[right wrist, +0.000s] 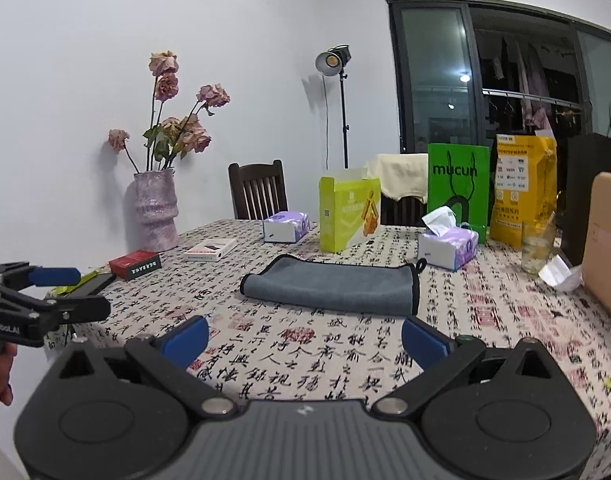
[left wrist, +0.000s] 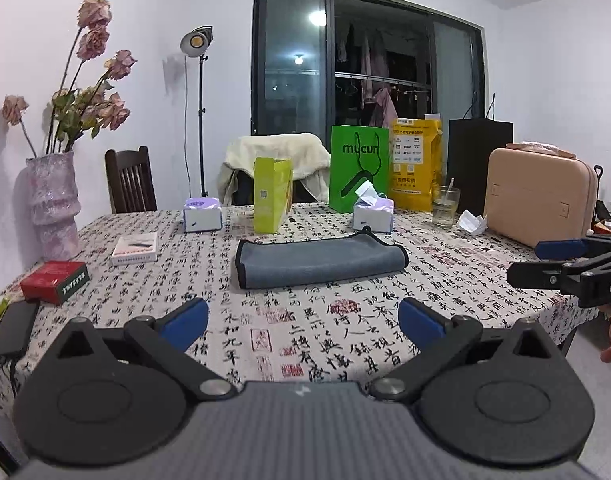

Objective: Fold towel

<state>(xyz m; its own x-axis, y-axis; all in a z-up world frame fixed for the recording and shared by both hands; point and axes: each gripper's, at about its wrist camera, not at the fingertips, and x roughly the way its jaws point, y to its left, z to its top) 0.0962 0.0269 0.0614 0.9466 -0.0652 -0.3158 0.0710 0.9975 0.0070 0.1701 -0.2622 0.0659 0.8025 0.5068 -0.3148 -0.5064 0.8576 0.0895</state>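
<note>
A grey towel [left wrist: 319, 262] with black trim lies folded flat on the calligraphy-print tablecloth [left wrist: 345, 336], mid-table. It also shows in the right wrist view [right wrist: 331, 286]. My left gripper [left wrist: 303, 322] is open and empty, held above the near part of the table, short of the towel. My right gripper [right wrist: 304, 338] is open and empty, also short of the towel. The right gripper shows at the right edge of the left wrist view [left wrist: 545, 260]. The left gripper shows at the left edge of the right wrist view [right wrist: 81, 292].
Behind the towel stand two tissue boxes [left wrist: 202, 214] [left wrist: 374, 214], a lime carton [left wrist: 271, 194], a green bag [left wrist: 359, 168], a yellow bag [left wrist: 415, 164] and a glass [left wrist: 444, 206]. A pink case [left wrist: 539, 196] is right. A vase [left wrist: 53, 204], red box [left wrist: 54, 282] and white box [left wrist: 135, 249] are left.
</note>
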